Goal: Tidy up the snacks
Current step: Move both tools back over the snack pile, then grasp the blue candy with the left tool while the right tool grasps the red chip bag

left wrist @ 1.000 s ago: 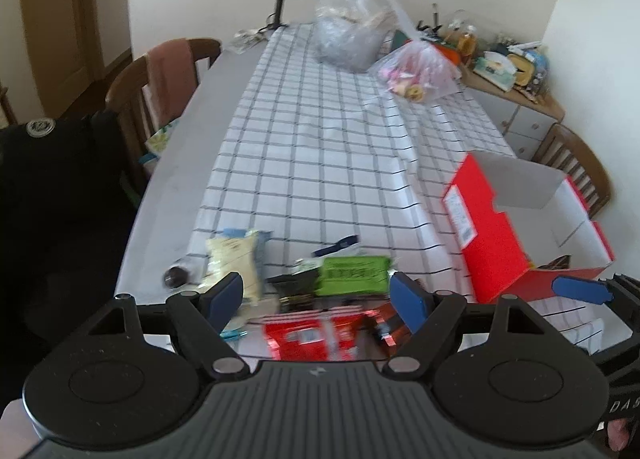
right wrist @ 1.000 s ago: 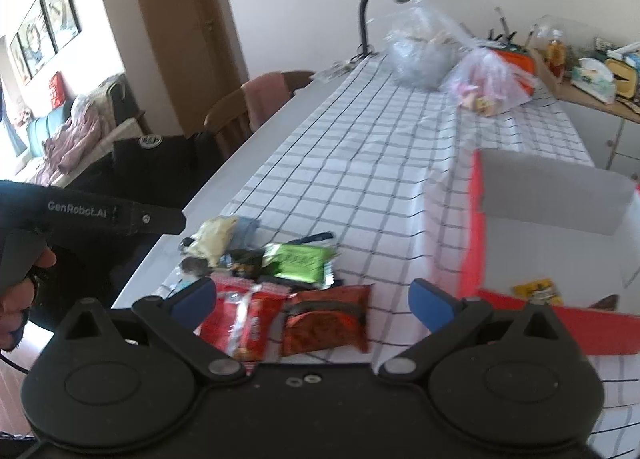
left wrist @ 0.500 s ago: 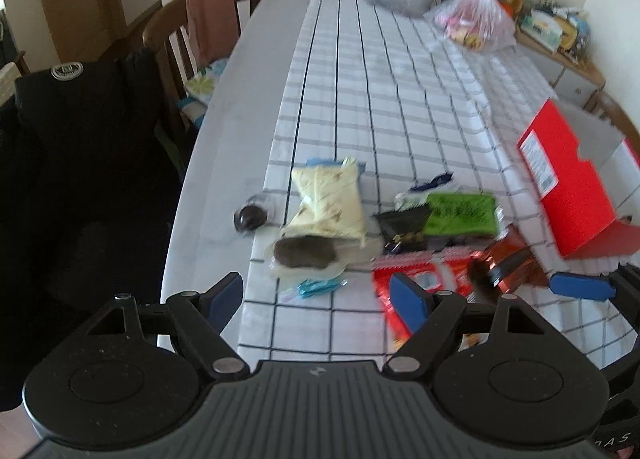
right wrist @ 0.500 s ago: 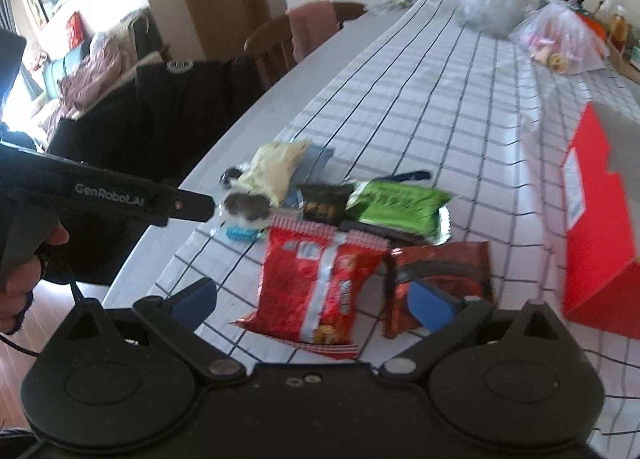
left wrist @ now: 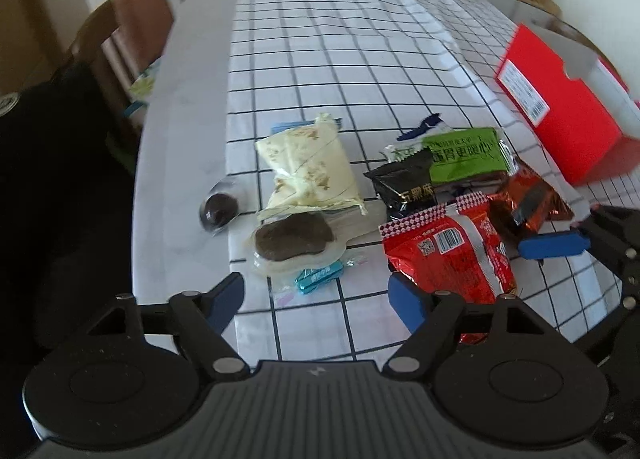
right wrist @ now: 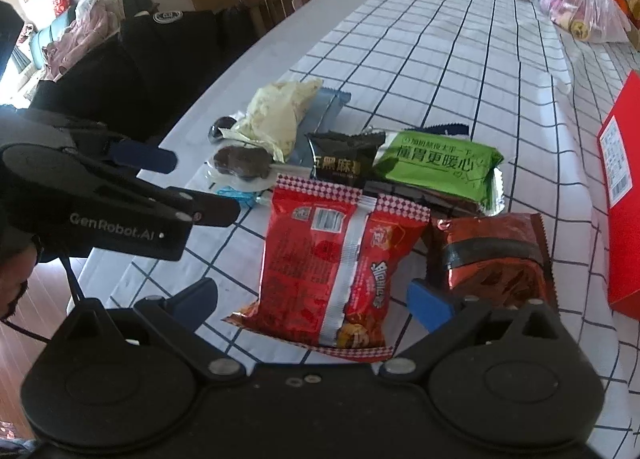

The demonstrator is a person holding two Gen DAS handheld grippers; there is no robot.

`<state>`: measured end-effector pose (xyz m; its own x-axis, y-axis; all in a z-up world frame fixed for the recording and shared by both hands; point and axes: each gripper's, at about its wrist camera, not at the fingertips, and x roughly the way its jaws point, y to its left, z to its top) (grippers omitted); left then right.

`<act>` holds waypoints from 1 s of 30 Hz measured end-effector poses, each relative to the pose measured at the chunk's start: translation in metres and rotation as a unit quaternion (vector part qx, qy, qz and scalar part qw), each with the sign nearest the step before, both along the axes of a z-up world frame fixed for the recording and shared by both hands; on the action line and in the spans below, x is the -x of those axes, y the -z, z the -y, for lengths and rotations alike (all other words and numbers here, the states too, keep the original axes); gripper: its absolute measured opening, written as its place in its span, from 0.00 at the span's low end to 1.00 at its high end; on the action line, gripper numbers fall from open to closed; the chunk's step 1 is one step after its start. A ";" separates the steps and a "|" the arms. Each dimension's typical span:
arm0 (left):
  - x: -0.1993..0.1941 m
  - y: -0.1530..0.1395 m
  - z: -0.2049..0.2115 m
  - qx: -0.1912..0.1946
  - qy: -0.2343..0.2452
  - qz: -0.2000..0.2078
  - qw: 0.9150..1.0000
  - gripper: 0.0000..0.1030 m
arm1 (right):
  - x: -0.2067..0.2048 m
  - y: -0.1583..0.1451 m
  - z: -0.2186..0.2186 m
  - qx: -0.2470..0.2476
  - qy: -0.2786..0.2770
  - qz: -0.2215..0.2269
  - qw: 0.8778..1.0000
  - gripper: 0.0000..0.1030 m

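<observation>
Several snack packets lie in a cluster near the table's front edge: a red chip bag [right wrist: 336,259] [left wrist: 452,251], a dark red foil packet [right wrist: 492,255] [left wrist: 528,199], a green packet [right wrist: 436,163] [left wrist: 464,155], a black packet [right wrist: 340,159] [left wrist: 408,183], a pale yellow packet [left wrist: 308,163] [right wrist: 276,115] and a brown cake in clear wrap [left wrist: 292,239] [right wrist: 240,159]. My left gripper [left wrist: 316,297] is open above a small teal candy [left wrist: 320,273]. My right gripper [right wrist: 316,299] is open, straddling the red chip bag's near end. A red box [left wrist: 560,115] stands at the right.
A small round dark sweet [left wrist: 218,209] lies on the bare table strip left of the checked cloth [left wrist: 320,59]. Plastic bags [right wrist: 580,11] sit at the far end. Chairs [left wrist: 120,47] and a black jacket [right wrist: 160,43] stand along the left side.
Both grippers have dropped and moved closer to the snack cluster, tilting down toward it. The right gripper now straddles the red chip bag. Both stay open.
</observation>
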<state>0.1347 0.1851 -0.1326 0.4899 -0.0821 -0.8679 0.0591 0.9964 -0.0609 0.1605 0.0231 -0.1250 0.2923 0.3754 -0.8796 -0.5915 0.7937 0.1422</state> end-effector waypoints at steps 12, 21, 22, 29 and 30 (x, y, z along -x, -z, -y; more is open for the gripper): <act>-0.023 0.027 0.001 0.025 0.088 -0.062 0.994 0.56 | -0.009 0.012 0.000 0.001 0.012 -0.024 1.000 0.96; -0.029 0.029 0.017 0.003 0.109 -0.060 0.992 0.49 | -0.013 0.021 -0.003 0.009 0.012 -0.031 0.999 0.89; -0.029 0.028 0.019 -0.004 0.113 -0.059 0.992 0.49 | -0.013 0.021 -0.003 0.009 0.013 -0.032 0.999 0.88; -0.018 0.009 0.027 -0.029 0.166 -0.035 0.985 0.47 | -0.014 0.022 -0.003 0.005 0.011 -0.036 0.999 0.84; -0.019 0.010 0.029 -0.035 0.171 -0.034 0.984 0.47 | -0.014 0.023 -0.003 0.008 0.011 -0.035 0.999 0.82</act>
